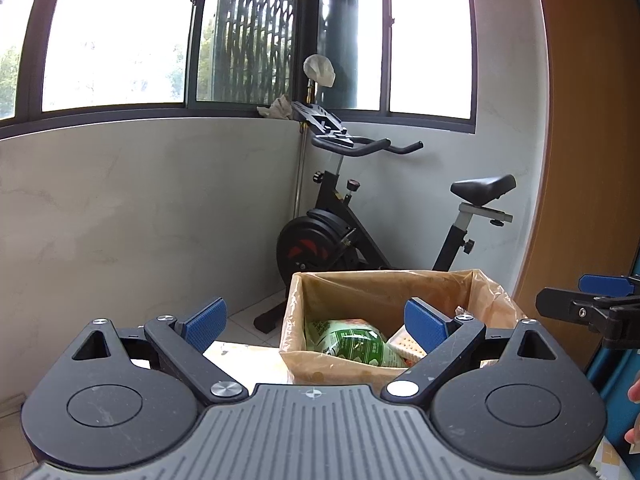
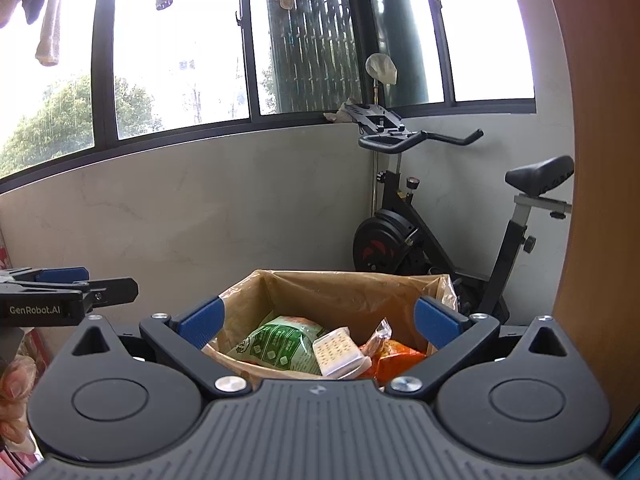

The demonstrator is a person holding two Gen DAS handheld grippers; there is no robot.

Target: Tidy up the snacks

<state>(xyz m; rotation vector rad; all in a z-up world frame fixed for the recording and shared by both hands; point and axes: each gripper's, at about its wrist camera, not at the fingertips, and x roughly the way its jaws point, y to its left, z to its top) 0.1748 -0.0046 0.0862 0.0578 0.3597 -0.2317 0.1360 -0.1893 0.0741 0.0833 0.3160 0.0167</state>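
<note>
Both grippers, left (image 1: 316, 326) and right (image 2: 318, 320), gape wide and empty; snack box (image 2: 304, 284) sits just ahead, below, nearer the right.

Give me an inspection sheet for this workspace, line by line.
Surface: pale tabletop barely visible left of the box.
Job's things: lined box holds a green packet, a white cracker pack and an orange packet.
Clutter: nothing seen.
Grippers: left gripper and right gripper both open, empty, in front of the box.
Cables: nothing seen.
Surroundings: exercise bike, windows, hanging laundry, wooden panel.
</note>
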